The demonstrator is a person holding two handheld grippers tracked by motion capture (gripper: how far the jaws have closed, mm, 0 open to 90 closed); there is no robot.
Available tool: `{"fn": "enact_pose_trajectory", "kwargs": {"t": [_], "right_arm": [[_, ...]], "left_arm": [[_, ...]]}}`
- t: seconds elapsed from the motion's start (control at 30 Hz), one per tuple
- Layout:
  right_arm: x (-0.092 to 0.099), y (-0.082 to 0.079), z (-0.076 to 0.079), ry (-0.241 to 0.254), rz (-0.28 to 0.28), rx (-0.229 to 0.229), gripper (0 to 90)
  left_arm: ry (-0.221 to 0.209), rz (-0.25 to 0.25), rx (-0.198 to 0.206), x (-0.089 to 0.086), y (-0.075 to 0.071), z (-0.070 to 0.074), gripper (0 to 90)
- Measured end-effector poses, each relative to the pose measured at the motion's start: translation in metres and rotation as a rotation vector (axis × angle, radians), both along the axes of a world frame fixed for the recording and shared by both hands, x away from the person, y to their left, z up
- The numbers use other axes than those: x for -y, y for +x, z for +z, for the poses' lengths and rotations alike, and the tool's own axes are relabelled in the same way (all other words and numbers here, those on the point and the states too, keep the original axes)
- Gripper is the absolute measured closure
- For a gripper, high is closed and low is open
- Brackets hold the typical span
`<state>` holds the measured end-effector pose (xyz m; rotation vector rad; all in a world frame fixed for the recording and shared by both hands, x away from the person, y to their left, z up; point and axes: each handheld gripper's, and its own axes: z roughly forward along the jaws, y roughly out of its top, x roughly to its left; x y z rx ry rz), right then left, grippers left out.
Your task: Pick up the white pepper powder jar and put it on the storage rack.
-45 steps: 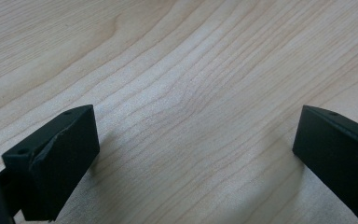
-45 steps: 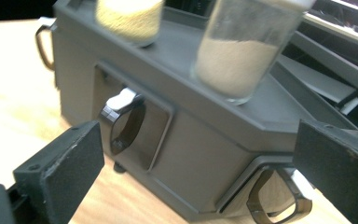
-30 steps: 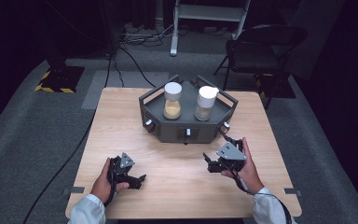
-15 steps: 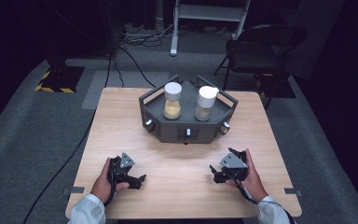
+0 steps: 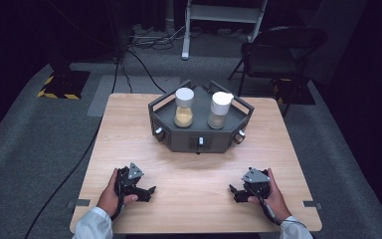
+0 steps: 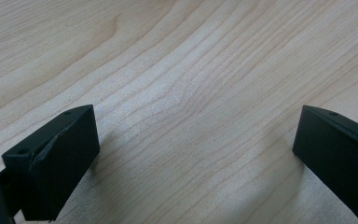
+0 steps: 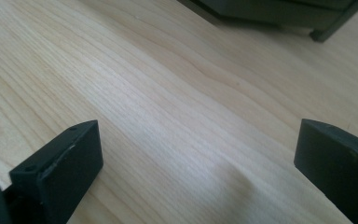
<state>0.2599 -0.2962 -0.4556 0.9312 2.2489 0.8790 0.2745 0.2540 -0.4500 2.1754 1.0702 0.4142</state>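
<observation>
The tabletop (image 5: 194,174) is brightly and evenly lit from above, while the floor (image 5: 30,149) around it falls off into deep darkness toward the far corners. The high view is soft and slightly grainy, with fine detail lost. A short shadow lies under the near face of the dark tray (image 5: 199,137). In the left gripper view, the wood grain is sharp and faint shadows spread beside the tongs (image 6: 193,158). In the right gripper view, a pale sheen crosses the tabletop and the far edge blurs.
</observation>
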Motion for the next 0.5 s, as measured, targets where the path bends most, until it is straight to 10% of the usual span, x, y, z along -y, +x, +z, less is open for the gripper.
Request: {"fn": "enact_pose_trajectory", "kwargs": {"t": [0.3, 0.5], "right_arm": [[0.036, 0.023, 0.005, 0.133, -0.053, -0.173, 0.4], [0.043, 0.025, 0.006, 0.14, -0.057, -0.183, 0.0]], "left_arm": [[-0.001, 0.002, 0.0, 0.0, 0.0, 0.0, 0.0], [-0.001, 0.002, 0.0, 0.0, 0.0, 0.0, 0.0]]}}
